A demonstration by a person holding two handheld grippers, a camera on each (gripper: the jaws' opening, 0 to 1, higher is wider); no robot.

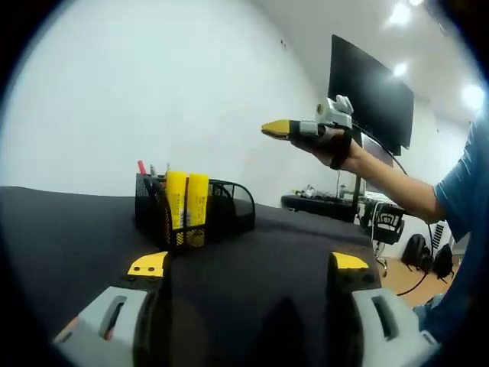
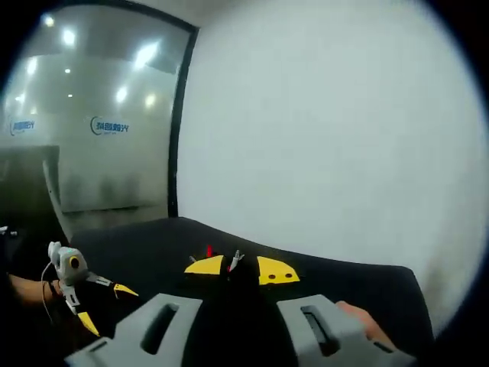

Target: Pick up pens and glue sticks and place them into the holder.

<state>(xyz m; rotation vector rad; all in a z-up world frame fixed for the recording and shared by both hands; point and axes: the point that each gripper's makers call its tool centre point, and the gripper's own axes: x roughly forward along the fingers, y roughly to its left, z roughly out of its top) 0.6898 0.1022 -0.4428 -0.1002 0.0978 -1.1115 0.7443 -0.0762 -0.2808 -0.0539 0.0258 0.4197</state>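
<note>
We count two glue sticks, both yellow, standing upright side by side in the front pocket of one black mesh holder. Their long axes run vertical, tops rising just above the holder's rim. Behind them, in a rear pocket, we see pens: one red tip and at least one thin grey one, pointing up; the exact number we cannot tell.

In the left gripper view the left gripper has its two yellow-tipped jaws spread wide apart, nothing between them. The holder stands on the black table ahead of the jaws and a little toward the left one, apart from both. Up and to the right of the holder, well above the table, the right gripper hangs in a hand, its yellow tip pointing toward the holder's side; the tips look drawn together there.

In the right gripper view the right gripper's yellow tips sit close, with a narrow dark gap. In that gap we see a red pen tip and a thin grey one; whether the jaws clamp anything we cannot tell. The left gripper shows low at the left, jaws apart.

A dark monitor stands behind the right gripper.
</note>
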